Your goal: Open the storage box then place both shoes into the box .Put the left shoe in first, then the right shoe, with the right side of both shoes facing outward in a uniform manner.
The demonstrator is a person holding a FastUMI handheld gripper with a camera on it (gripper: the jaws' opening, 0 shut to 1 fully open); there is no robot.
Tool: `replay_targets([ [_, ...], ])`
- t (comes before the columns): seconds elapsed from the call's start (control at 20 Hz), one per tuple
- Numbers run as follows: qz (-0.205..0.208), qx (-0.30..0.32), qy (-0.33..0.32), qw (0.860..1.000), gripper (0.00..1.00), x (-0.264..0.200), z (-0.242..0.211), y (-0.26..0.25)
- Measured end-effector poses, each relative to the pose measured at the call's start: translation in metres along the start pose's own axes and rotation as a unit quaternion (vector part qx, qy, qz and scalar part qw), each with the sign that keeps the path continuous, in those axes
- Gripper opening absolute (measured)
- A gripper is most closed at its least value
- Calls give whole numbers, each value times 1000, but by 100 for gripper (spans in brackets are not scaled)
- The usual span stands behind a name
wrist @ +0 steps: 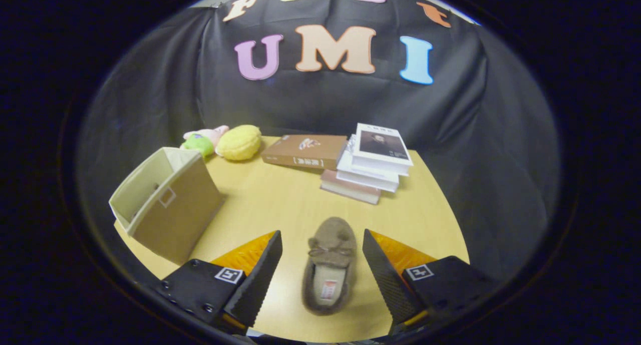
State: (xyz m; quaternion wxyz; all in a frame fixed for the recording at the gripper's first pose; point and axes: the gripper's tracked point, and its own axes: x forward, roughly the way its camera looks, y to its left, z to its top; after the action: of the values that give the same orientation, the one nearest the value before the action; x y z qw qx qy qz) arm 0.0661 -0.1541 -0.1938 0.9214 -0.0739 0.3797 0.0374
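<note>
Slipper point(329, 266) of tan fuzzy cloth lies on the wooden worktop point(280, 205) between the spread fingers point(320, 272), toe pointing away, touching neither one; the fingers are released and hold nothing. Beige fabric storage box point(168, 205) stands open-topped and tilted ahead to their left. Beyond lie stacked books point(370, 167), a brown book point(305, 151) and plush toys point(225, 142).

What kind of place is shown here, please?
Probably a staged test booth: black cloth wall, light wooden table with beige fabric storage box and stacked books. A brown furry slipper lies between the open fingers.
</note>
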Motion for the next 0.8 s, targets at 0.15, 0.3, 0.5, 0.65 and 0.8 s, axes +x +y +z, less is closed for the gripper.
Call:
replay_targets([
  [0.15,-9,-4,39,999,100,22,-32,-20],
  [0.3,-8,-13,78,997,100,39,-62,-28],
  [0.5,-2,-19,129,991,90,60,-95,-30],
  [0.65,16,-1,156,988,72,67,-107,-23],
  [0.8,28,5,171,985,55,70,-111,-16],
])
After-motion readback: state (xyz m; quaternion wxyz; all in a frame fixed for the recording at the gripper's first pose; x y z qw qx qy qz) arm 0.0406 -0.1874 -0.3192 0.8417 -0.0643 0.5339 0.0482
